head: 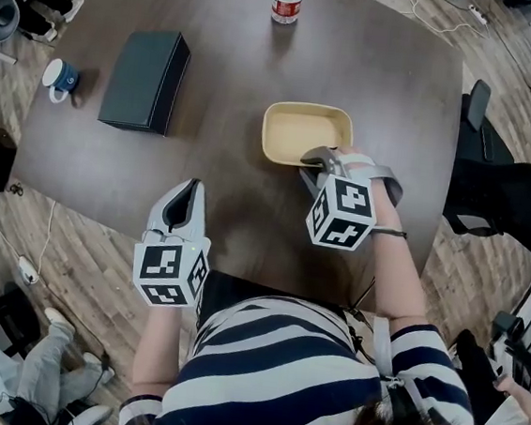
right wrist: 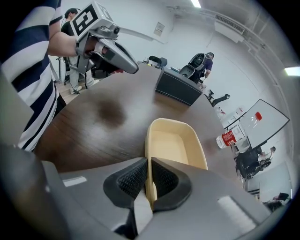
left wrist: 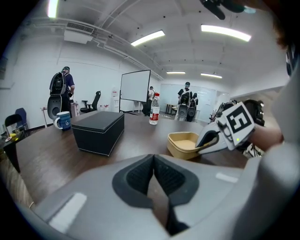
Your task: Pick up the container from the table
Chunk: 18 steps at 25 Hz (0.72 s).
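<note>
One view, the right gripper view, shows right tool (right wrist: 147, 177) pinching container (right wrist: 174, 140)

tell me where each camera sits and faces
Head view: on the person's head, facing steeply down at the table; shows torso, arms, left gripper, right gripper.
Left gripper view: on the left gripper, facing across the table toward the black box; shows its closed fingers.
Right gripper view: on the right gripper, facing down its fingers clamped on the container rim.
Shared: all three show the container.
</note>
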{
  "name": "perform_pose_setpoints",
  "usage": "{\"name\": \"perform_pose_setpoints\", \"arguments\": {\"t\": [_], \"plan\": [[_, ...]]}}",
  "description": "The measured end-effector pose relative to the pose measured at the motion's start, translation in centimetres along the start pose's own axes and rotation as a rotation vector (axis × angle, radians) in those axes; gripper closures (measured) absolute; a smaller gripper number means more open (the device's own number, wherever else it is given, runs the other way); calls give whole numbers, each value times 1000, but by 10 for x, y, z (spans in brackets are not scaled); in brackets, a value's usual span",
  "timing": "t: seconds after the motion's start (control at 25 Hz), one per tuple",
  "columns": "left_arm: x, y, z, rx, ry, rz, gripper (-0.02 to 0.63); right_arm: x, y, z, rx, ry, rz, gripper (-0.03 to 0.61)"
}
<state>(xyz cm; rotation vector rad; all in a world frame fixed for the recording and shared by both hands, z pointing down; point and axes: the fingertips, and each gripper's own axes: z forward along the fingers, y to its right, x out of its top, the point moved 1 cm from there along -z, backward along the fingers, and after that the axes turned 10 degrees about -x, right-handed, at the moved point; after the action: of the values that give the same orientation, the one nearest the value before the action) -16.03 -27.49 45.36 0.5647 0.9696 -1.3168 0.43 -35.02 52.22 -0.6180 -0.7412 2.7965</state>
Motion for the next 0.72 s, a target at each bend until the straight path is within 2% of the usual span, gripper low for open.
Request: {"name": "perform_pose_setpoints", "arguments": {"t": [0.24,0.72], "plan": [[4,-3,-8,-22,21,18,614,6,-1,-15,-45,-17,24,555],[8,0,-46,-89,66,65,614,26,-29,-67,-112,-50,88,555]]}}
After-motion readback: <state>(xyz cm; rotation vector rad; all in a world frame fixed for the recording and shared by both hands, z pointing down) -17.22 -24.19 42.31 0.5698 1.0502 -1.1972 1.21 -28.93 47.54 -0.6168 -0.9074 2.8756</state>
